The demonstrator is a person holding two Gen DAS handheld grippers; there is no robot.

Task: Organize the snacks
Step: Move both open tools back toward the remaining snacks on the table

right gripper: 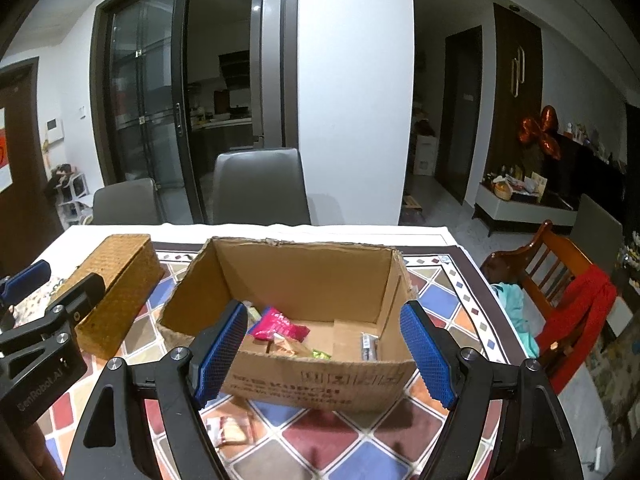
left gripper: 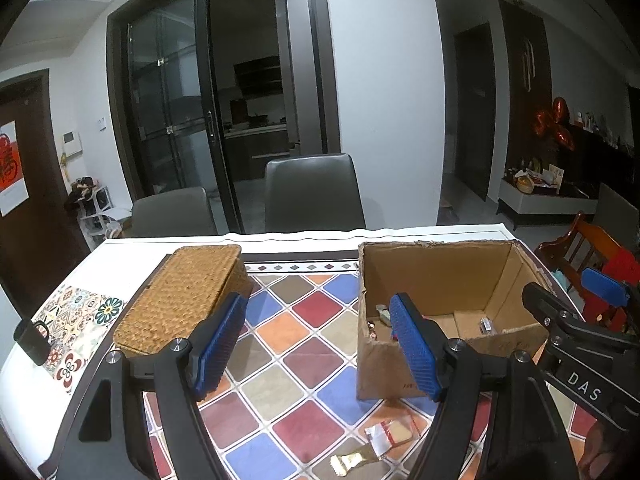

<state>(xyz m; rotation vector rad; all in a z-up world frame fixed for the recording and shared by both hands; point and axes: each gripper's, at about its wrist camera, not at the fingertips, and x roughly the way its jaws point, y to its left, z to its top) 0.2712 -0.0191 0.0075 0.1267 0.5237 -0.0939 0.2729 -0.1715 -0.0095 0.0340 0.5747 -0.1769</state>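
The left gripper [left gripper: 316,344] has its blue fingers [left gripper: 218,344] released, with nothing between them. The right gripper [right gripper: 324,354] also stands spread and empty, its view aimed at the open brown cardboard box [right gripper: 320,380] at 12 o'clock. Inside the box I count about four snack packets, one pink [right gripper: 280,326]. On the tiled-pattern worktop [left gripper: 288,360] two loose packets remain: a clear one [left gripper: 394,432] and a gold one [left gripper: 352,460], at 6 o'clock below the left gripper. One closed woven wicker basket [left gripper: 180,304] lies at 10 o'clock. I judge the step is between placements; next, one gripper must lower toward a loose packet.
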